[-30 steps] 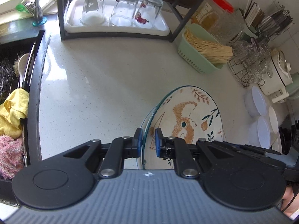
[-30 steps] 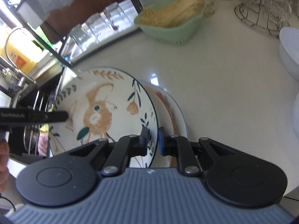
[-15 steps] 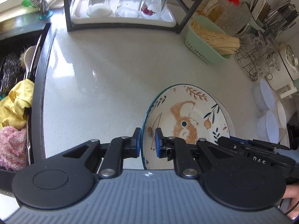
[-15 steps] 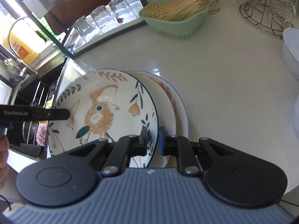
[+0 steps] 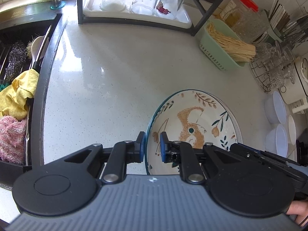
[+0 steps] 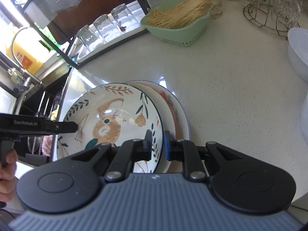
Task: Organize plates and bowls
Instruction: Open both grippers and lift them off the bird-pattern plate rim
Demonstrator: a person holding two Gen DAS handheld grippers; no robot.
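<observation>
A white plate painted with an orange squirrel (image 5: 192,127) (image 6: 111,119) lies over a second plate with a reddish rim (image 6: 175,107) on the pale counter (image 5: 115,80). My left gripper (image 5: 152,147) is shut on the squirrel plate's left rim, one pad inside and one outside. My right gripper (image 6: 157,146) is shut on the opposite rim. Each gripper shows in the other's view: the right gripper (image 5: 236,148) and the left gripper (image 6: 74,128). Several white bowls (image 5: 275,113) stand to the right of the plates.
A dark sink (image 5: 23,44) holding yellow and pink cloths borders the counter on the left. At the back stand a black rack with a tray of upturned glasses (image 5: 138,2), a green basket of sticks (image 5: 221,53) and a wire stand of glassware (image 5: 273,73).
The squirrel plate has come down from a steep tilt to lie almost flat on the red-rimmed plate. Both grippers keep their hold on its rim.
</observation>
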